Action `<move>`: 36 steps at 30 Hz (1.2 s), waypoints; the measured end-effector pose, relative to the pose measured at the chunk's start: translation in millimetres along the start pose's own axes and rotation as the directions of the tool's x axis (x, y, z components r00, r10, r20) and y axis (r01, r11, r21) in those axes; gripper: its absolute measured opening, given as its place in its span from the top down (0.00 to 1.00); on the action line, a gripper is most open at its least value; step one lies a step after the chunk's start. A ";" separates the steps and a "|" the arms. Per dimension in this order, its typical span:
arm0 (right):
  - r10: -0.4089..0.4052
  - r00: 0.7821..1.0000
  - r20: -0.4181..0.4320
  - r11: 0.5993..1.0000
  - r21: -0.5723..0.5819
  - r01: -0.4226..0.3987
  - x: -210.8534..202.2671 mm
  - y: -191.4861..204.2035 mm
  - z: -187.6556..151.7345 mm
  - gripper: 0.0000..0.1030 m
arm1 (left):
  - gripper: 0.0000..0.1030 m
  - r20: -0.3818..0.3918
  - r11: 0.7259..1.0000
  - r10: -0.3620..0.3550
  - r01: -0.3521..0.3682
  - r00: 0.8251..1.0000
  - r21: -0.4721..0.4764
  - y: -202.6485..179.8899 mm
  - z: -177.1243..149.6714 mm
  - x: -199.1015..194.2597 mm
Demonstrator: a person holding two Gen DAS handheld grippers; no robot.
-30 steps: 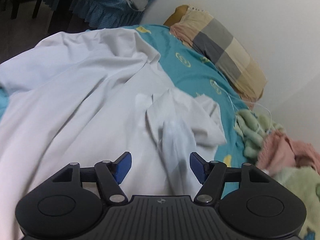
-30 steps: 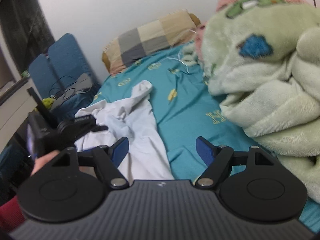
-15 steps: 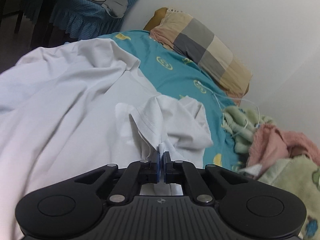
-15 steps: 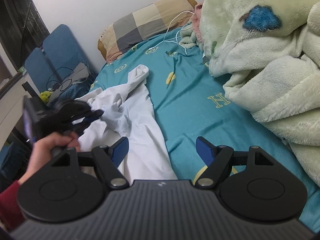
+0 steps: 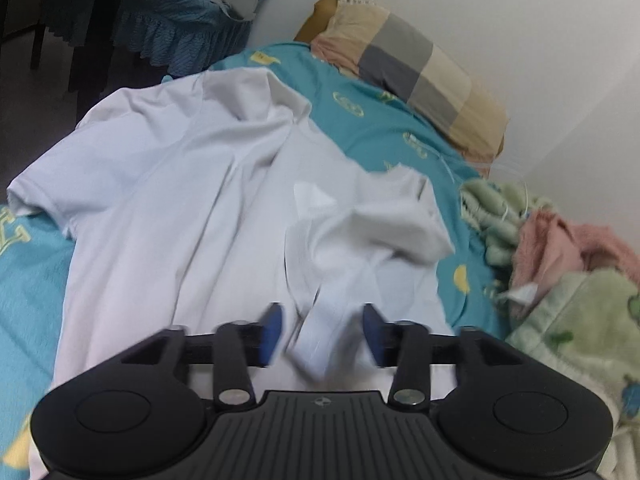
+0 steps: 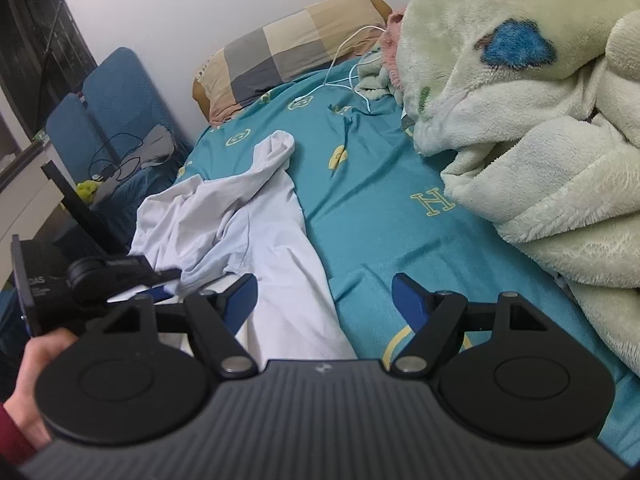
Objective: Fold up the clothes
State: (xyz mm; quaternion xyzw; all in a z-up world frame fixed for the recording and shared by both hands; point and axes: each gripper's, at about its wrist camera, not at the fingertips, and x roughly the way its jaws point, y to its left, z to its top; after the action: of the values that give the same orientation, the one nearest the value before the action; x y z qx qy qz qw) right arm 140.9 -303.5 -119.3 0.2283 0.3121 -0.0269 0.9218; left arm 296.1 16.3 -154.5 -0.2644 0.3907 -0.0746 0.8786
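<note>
A white T-shirt [image 5: 180, 208] lies crumpled on the teal bed sheet [image 5: 372, 120]. One sleeve [image 5: 384, 224] is bunched toward the right. My left gripper [image 5: 320, 330] is open, and a blurred fold of the shirt [image 5: 320, 332] hangs between its blue pads without being pinched. In the right wrist view the shirt [image 6: 280, 264] lies left of centre, its sleeve [image 6: 276, 152] pointing toward the pillow. My right gripper [image 6: 324, 300] is open and empty above the shirt's edge and the sheet [image 6: 380, 216]. The left gripper [image 6: 160, 280] shows at the left there.
A checked pillow [image 5: 420, 76] lies at the head of the bed against the wall. A green fleece blanket [image 6: 532, 120] is piled on the right, with pink fabric [image 5: 560, 240] beside it. A white cable [image 6: 348, 64] lies near the pillow. A blue chair [image 6: 112, 120] stands beyond the bed's left edge.
My left gripper shut on a fold of the shirt half a second ago and has now opened, releasing it. The view has pulled back. The right gripper stays open.
</note>
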 end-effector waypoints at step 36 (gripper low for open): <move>0.067 0.996 -0.059 0.996 -0.048 -0.070 36.6 7.3 -3.1 0.26 | 0.48 0.113 0.883 0.211 -0.239 0.971 0.405 -61.1 77.8 16.0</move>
State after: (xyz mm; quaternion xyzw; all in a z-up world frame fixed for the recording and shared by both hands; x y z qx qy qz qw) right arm 170.0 -292.2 -140.0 0.2165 0.3310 0.0192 0.9182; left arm 368.1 -9.5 -89.7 -0.0268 0.3647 -0.0448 0.9297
